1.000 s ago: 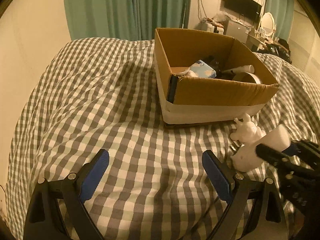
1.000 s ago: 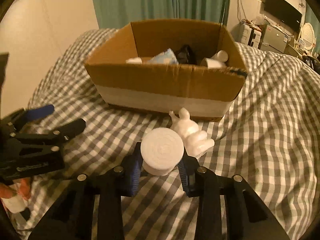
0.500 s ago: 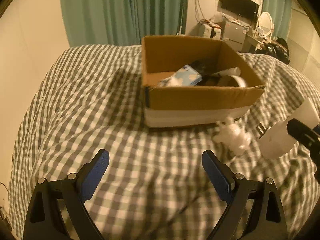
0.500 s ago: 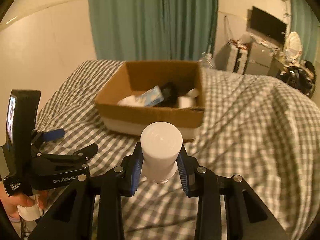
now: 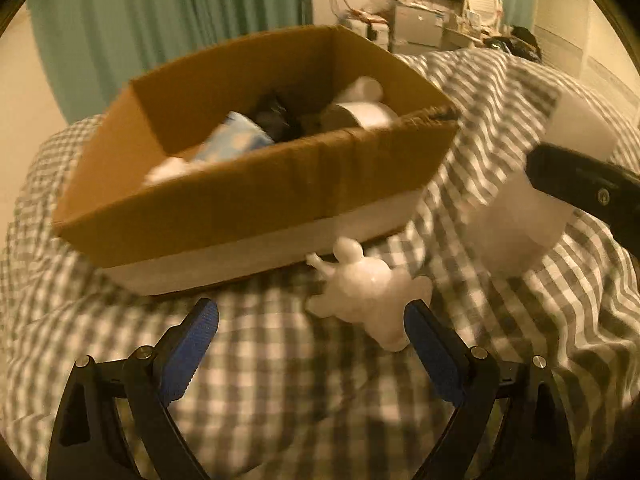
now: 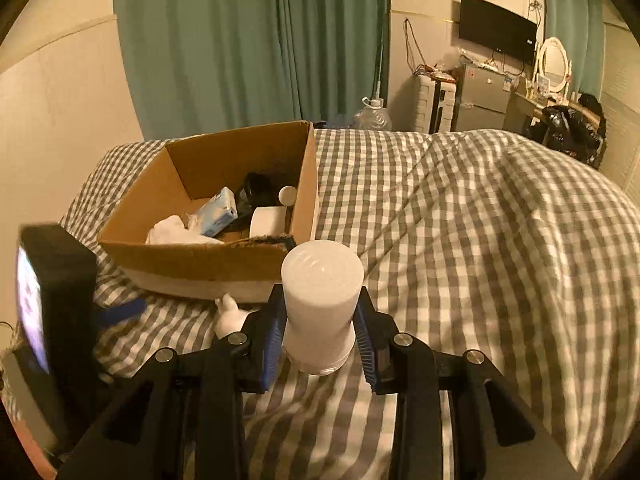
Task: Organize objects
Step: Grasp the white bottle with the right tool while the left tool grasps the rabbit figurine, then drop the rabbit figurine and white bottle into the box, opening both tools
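Note:
A cardboard box sits on the checked bed cover and holds a blue packet, a tape roll and dark items; it also shows in the right wrist view. A white figurine lies on the cover just in front of the box, between my left fingers and close to the right one. My left gripper is open and empty. My right gripper is shut on a white cylindrical jar, held above the cover to the right of the box; the jar shows in the left wrist view.
The grey and white checked cover spreads wide to the right. Green curtains hang behind the bed. A TV, a small fridge and a mirror stand at the far right wall.
My left gripper has moved forward and right, up to the figurine by the box. My right gripper has lifted the jar higher and drawn back to the right.

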`<state>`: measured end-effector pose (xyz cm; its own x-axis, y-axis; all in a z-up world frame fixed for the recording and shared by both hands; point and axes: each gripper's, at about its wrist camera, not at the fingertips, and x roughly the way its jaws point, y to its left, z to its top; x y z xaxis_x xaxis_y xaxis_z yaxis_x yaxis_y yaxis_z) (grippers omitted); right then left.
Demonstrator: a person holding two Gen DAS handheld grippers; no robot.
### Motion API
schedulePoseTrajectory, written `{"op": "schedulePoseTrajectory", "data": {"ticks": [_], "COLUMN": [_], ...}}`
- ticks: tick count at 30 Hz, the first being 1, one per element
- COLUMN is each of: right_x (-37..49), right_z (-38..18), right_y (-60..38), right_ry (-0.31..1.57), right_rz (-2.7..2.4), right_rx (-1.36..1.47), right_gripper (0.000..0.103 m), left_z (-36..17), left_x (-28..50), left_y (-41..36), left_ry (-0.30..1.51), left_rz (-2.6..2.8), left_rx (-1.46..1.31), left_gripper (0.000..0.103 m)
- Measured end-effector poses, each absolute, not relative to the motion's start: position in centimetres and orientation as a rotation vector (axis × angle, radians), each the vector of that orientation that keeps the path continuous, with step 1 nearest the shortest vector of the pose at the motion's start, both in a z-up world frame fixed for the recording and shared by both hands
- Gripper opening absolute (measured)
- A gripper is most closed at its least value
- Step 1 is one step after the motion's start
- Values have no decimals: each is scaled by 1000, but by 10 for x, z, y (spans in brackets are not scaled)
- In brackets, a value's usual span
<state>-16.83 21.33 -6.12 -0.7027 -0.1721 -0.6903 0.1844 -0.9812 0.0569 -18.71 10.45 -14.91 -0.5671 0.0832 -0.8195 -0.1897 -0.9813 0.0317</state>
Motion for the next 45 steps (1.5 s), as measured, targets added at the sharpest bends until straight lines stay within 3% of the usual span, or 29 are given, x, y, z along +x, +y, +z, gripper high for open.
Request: {"op": "schedulePoseTrajectory", "data": {"ticks": [8,10,12,13,19,24,40,45], "right_x": [-178,-177,-177,-176,-166,-153,-89,-76], "right_z": [-78,-79,-82,-82,-82,-72,23,69], "right_y": [229,234,235,235,233,215,163,156], "right_ry": [-114,-150,-162,-160,-143,-15,230,229], "right_rz": [-2703,-2708,-2709,-2711,-2737,-2792,-2814,-2802], "right_rx": [1167,1177,1187,1190,1179,1161,903,789], "right_gripper": [32,32,32,32,32,32,32,32], "left_z": [-172,-178,-182,-181,-157,-124,-16,25], "left_x": [-212,-214,-214,-213,-191,-168,-121,-116], "left_y": [126,131,134,133,117,91,30,19], "left_ry": [78,92,68,43,78,133,65,56], "left_rz": [2543,2514,2453,2436,2494,2593,2798,2834], "left_rx": [-1407,-1415,-1431,-1428,-1408,-1341,-1097,-986], "left_gripper": [97,92,61,55,55,55,55,55]}}
